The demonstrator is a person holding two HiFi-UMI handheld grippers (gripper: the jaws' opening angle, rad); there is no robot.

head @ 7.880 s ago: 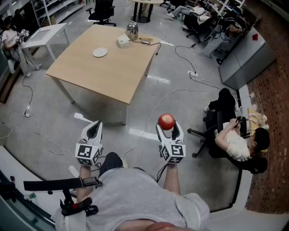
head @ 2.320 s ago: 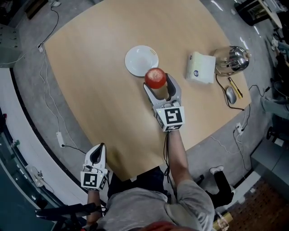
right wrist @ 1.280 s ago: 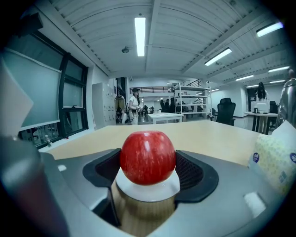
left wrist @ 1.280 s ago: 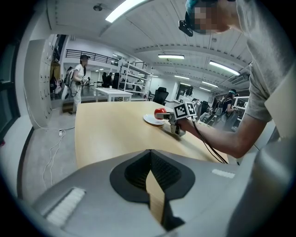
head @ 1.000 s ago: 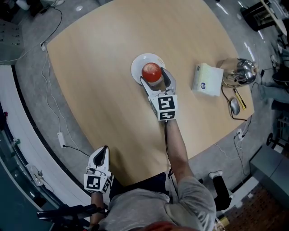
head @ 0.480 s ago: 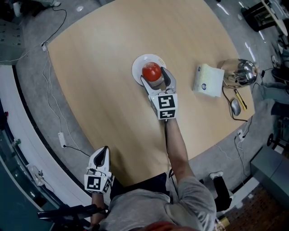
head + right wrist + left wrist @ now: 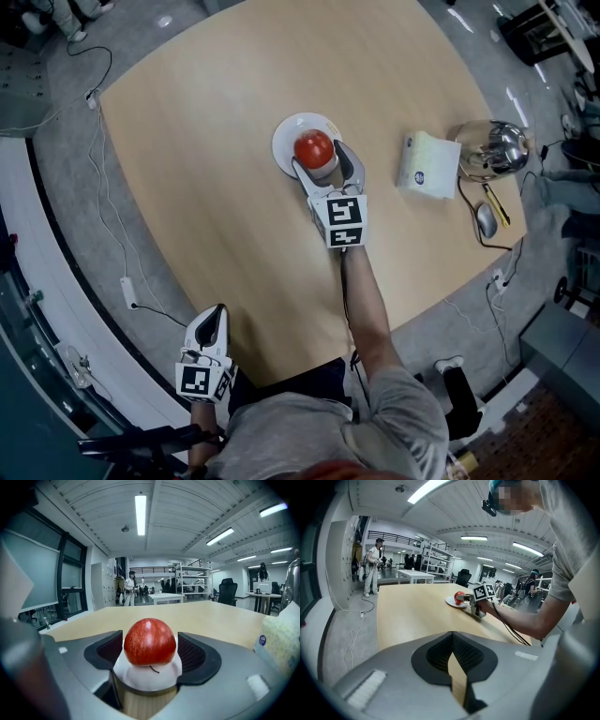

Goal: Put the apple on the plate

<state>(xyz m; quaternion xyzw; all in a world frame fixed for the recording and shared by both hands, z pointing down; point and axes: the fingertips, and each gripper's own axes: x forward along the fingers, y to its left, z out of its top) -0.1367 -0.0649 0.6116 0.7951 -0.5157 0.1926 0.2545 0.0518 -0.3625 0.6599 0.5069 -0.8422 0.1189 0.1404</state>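
Head view: the right arm reaches straight out over the desk (image 7: 216,112), with the right claw (image 7: 317,167) at the mid-desk plate (image 7: 286,141). The left claw (image 7: 214,314) hangs by the near edge. Left gripper view: its jaws are together, empty. Right gripper view: the jaws hug the apple (image 7: 150,641), which sits on the plate, unchanged from half a second ago.

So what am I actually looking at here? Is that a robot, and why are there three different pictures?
There is no robot. A person holds a two-jaw gripper in each hand. The head view comes from a camera on the person's head, looking down. The other two views come from cameras riding on each gripper, looking along its jaws. On the wooden table sit a white plate, a white packet and a shiny metal pot. The right gripper is closed on a red apple, which is resting on the plate or just above it. The left gripper is shut and empty, off the table's near edge.
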